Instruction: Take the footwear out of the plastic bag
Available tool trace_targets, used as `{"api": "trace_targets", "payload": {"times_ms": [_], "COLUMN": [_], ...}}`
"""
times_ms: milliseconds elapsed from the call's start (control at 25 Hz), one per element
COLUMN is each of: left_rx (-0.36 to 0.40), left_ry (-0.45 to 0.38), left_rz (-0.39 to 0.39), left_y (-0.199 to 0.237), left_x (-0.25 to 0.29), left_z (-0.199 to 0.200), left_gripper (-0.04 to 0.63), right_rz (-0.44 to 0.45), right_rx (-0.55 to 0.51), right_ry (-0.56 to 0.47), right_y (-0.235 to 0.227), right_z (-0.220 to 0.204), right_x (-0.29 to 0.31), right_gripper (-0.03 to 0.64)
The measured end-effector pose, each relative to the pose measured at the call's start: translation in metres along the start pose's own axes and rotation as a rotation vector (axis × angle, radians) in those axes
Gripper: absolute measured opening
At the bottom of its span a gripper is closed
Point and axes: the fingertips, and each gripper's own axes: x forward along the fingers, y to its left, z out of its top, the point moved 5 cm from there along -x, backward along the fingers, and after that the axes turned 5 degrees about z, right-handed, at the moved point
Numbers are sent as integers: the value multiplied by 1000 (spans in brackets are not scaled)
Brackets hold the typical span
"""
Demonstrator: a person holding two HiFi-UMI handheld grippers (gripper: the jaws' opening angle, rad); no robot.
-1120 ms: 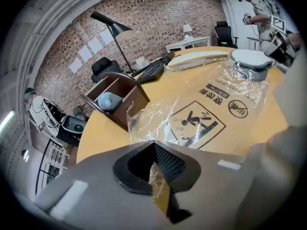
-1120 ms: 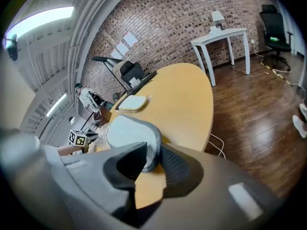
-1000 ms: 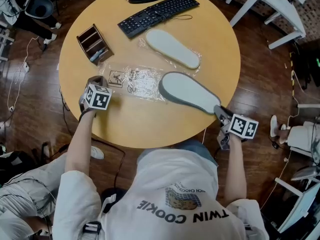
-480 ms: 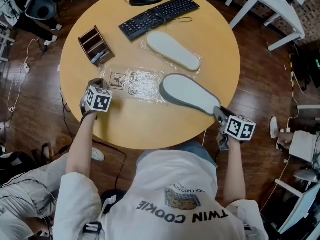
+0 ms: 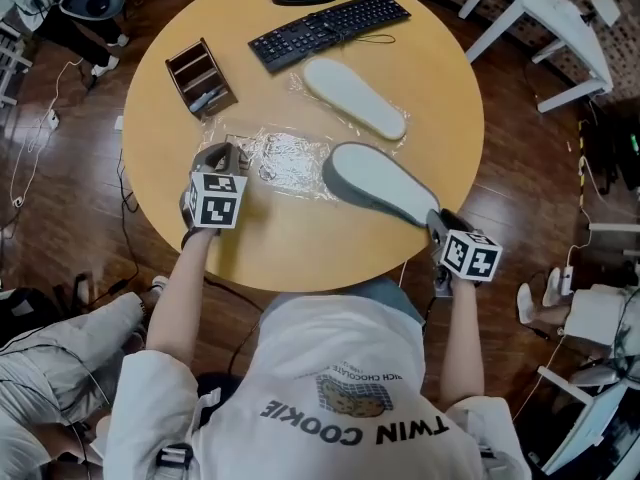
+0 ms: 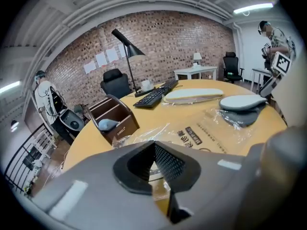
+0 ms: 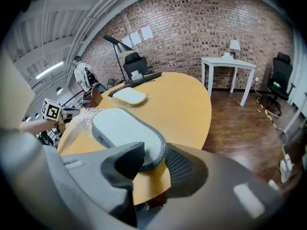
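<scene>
The right tongs (image 5: pixel 438 226), nearest at 4 o'clock by the edge of the surface (image 5: pixel 300 253), have just been opening. The heel of the grey slipper (image 5: pixel 378 183) lies between the jaws, but the pads do not press on it. I judge this slipper is being let go. It rests flat, with its toe touching the mouth of the bag (image 5: pixel 285 163), maybe a little inside.

The left tongs (image 5: pixel 226 156), at 9 o'clock, stand higher than a second ago. They are closed on the bag's left edge, which rises with them. Probably the bag is to be drawn off the toe.

Further, at 12 o'clock, the white slipper (image 5: pixel 355 98) lies on crinkled plastic, then comes the keyboard (image 5: pixel 330 23). The box (image 5: pixel 200 76) stands at 10 o'clock. Around are a wooden floor (image 5: pixel 520 168) and a white side table (image 5: pixel 540 8).
</scene>
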Motion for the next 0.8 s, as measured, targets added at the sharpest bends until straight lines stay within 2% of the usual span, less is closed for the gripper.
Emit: {"api": "trace_targets", "payload": {"times_ms": [160,360,560,800], "left_rx": [-61,-171,-278,-385], "left_ry": [-59,-100,-142,-153], "left_rz": [-17,-3,32,108], "left_y": [-29,-67,-126,-195], "left_x": [-19,-40,-64,-84], "left_z": [18,36,57,74], "left_gripper": [6,6,6,6], "right_rz": [8,82,229,422], "right_rx": [-72,-178,-317,-443], "right_ry": [18,22,8,-71], "right_y": [1,7,14,19], "right_z": [1,14,29,52], "right_x": [0,0,-4,-6], "right_gripper": [130,130,130,130]}}
